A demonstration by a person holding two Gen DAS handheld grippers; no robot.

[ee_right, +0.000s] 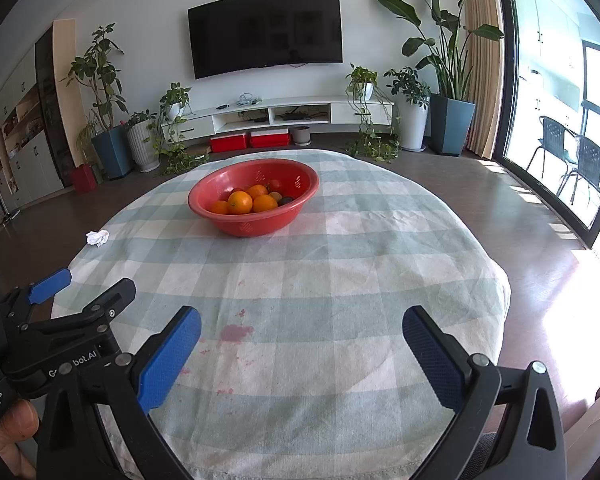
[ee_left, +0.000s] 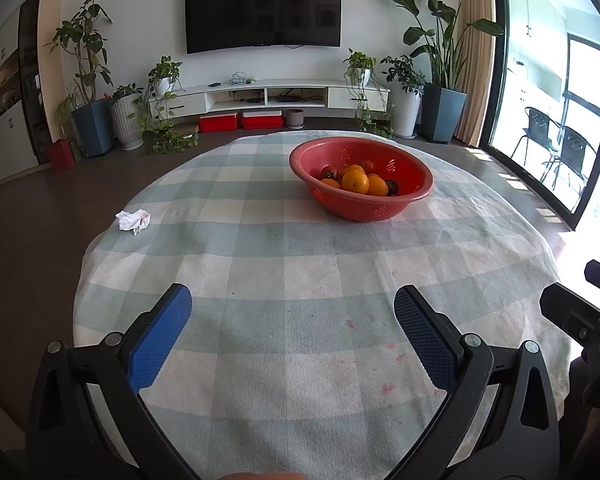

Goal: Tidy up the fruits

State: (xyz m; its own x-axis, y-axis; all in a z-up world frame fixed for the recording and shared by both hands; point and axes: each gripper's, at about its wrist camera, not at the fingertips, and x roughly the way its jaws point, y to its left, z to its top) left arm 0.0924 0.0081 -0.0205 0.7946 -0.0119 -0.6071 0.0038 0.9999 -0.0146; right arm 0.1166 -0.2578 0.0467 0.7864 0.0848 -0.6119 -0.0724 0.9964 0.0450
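Observation:
A red perforated bowl (ee_left: 360, 206) stands on the far part of the round checked tablecloth (ee_left: 260, 264); it also shows in the right wrist view (ee_right: 256, 222). It holds several oranges (ee_left: 355, 181) (ee_right: 240, 202), small red fruits (ee_right: 275, 185) and a dark fruit (ee_left: 392, 187). My left gripper (ee_left: 293, 300) is open and empty, low over the near part of the table. My right gripper (ee_right: 302, 322) is open and empty beside it, well short of the bowl. The left gripper shows at the left edge of the right wrist view (ee_right: 88, 284).
A crumpled white tissue (ee_left: 133, 221) (ee_right: 97, 237) lies near the table's left edge. Reddish stains (ee_right: 234, 333) mark the cloth near me. Behind the table are a TV (ee_left: 263, 10), a low white cabinet, potted plants and a glass door at right.

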